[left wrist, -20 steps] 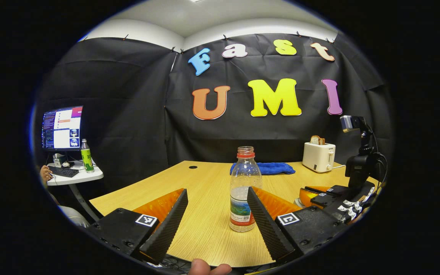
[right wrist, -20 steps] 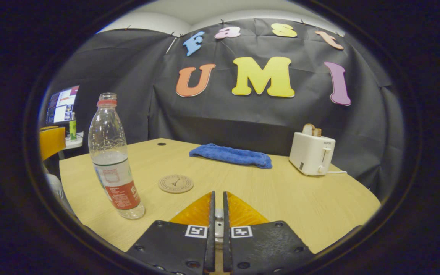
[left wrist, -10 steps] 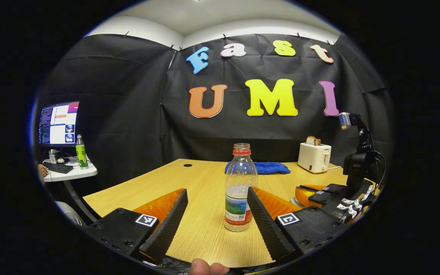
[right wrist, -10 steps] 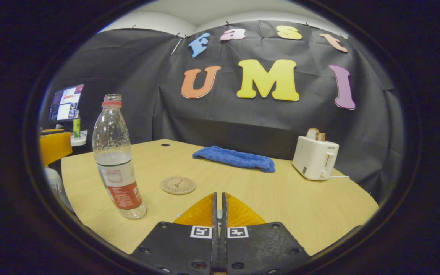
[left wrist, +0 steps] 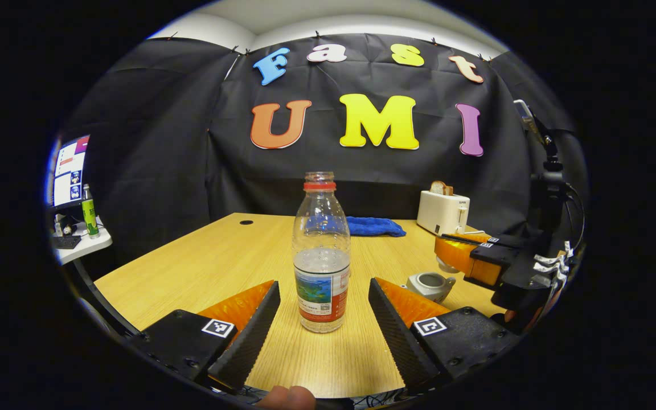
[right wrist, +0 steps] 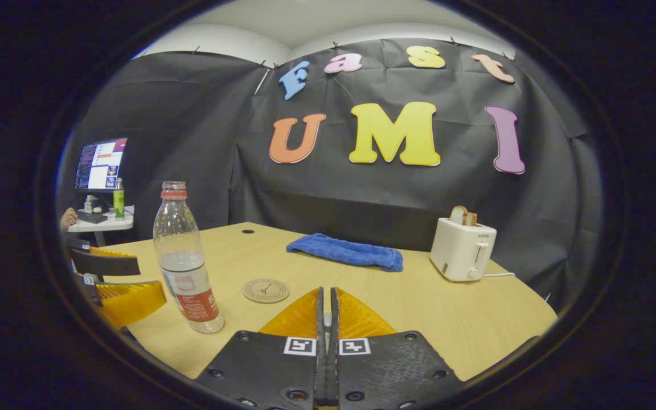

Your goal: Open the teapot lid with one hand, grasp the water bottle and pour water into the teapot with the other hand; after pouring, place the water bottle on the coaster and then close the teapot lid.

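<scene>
A clear water bottle with no cap, about a third full, stands upright on the wooden table. My left gripper is open, one finger on each side of the bottle's lower part, not touching it. To the right sits a small pale teapot, its top open. My right gripper hovers just above it, shut on a whitish lid. In the right gripper view the right gripper has its fingers pressed together, the bottle stands left, the left gripper beside it, and a round coaster lies ahead.
A folded blue towel lies at the back of the table. A white toaster with bread stands back right. Off the table's left edge is a side table with a monitor and a green bottle.
My left gripper has moved forward, so the bottle now stands between its open fingers. The right gripper has risen, and the open teapot has come into sight beneath it.
</scene>
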### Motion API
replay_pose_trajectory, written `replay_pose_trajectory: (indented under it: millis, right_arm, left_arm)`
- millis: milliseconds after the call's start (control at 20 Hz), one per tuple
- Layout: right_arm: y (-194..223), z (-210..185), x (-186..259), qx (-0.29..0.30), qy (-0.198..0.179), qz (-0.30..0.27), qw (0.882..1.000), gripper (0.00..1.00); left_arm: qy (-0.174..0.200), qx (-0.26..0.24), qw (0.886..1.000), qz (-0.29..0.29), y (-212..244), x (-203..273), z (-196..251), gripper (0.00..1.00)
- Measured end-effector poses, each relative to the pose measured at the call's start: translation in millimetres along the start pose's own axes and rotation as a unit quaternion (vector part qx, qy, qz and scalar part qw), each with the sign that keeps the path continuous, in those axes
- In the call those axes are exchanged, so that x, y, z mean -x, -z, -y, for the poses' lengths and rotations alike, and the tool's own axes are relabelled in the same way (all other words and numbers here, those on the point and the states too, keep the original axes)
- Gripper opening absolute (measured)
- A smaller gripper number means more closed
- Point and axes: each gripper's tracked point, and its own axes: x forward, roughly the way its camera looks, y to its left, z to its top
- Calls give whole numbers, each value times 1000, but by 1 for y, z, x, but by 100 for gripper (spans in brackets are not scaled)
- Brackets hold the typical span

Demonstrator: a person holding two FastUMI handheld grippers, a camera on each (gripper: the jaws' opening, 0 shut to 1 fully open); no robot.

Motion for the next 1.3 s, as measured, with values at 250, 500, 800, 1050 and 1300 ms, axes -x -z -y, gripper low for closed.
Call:
replay_pose_trajectory:
  millis: [250, 500, 800, 1050, 1300]
  right_arm:
    - [-2, 18, 22, 5, 10, 1, 1000, 0]
    - [5, 36, 35, 9, 26, -4, 1000, 0]
    - [6, 41, 37, 8, 28, -7, 1000, 0]
    - [11, 43, 40, 8, 19, -11, 1000, 0]
    - [8, 54, 48, -2, 21, -7, 1000, 0]
  left_arm:
    - [7, 13, 1000, -23, 16, -27, 1, 99]
    - [-2, 20, 999, -40, 25, -47, -11, 99]
    - [3, 9, 999, -41, 21, -60, -12, 98]
    - [0, -27, 998, -64, 24, -64, -11, 81]
    - [-5, -104, 993, -61, 7, -60, -13, 79]
